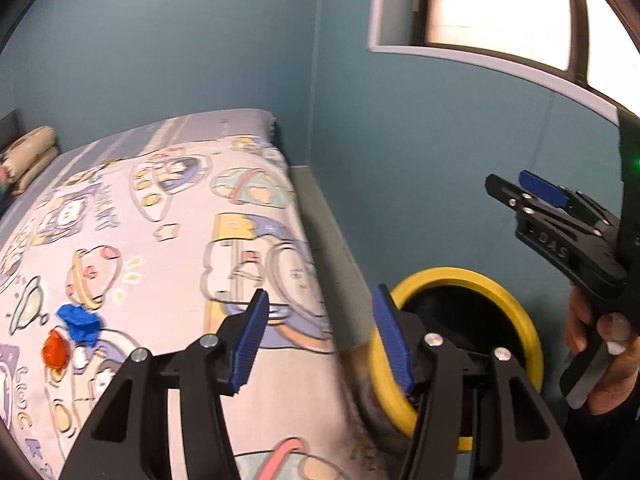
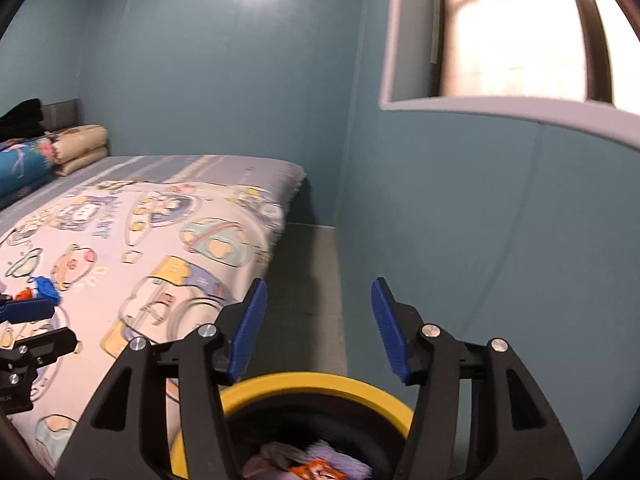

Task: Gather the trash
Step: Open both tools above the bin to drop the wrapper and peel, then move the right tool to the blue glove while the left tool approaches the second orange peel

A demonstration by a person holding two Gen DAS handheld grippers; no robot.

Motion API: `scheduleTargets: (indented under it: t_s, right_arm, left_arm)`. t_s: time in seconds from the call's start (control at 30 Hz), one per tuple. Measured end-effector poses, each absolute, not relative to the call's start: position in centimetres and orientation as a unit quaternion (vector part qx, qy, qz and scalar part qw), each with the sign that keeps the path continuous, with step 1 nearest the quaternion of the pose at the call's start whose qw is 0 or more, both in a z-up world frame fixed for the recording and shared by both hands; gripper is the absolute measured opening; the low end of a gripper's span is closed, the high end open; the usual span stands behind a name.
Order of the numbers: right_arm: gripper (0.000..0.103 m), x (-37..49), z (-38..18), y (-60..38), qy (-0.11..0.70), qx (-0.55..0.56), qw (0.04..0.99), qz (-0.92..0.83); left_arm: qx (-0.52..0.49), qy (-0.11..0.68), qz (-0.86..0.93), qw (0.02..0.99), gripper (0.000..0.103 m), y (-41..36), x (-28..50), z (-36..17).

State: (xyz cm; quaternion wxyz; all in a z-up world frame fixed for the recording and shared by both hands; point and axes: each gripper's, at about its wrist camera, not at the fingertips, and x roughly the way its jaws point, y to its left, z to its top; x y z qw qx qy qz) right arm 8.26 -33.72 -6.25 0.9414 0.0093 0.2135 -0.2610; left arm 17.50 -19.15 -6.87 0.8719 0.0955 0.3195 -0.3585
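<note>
Bed [image 1: 168, 216]: fills the left and centre of both views; cartoon-print cover, pillows at the far upper-left end.
Bin [image 1: 508, 292]: yellow-rimmed, dark inside, on the floor strip between the bed and the blue wall; lower right in the left wrist view, bottom centre in the right wrist view. Wrappers already lie in it [image 2: 316, 464].
Left gripper [image 1: 320, 344]: jaws about half open, nothing between the blue pads; the bed edge and the bin rim show through the gap.
Right gripper [image 2: 316, 328]: also about half open and empty, poised above the bin mouth; held in a hand [image 1: 600, 356] at the right edge of the left wrist view.
Blue scrap [image 1: 80, 322]: crumpled, on the cover at lower left, well left of the left gripper's tips.
Orange scrap [image 1: 56, 354]: touching or just beside the blue one, slightly nearer the frame's bottom; I cannot tell which.
Step in hand: likely the return to the bed for the remaining trash.
Doing it well: swing the left gripper left, come down over one scrap with jaws wide, and pinch only the scrap, not the cover.
</note>
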Motion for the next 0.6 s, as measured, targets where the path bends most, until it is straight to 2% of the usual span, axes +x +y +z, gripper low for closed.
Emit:
scheduleTargets:
  t_s: [0.33, 0.6]
  right_arm:
    - [0.054, 14.7, -5.0, -27.7, 0.225, 0.001, 0.966, -0.127]
    - [0.054, 21.0, -5.6, -21.5, 0.259, 0.001, 0.966, -0.023]
  left_arm:
    - [0.075, 0.328, -0.269, 0.902, 0.06, -10.4, 21.5, -7.7]
    - [0.036, 0.359, -0.186, 0.914, 0.06, -1.7, 25.4, -10.0]
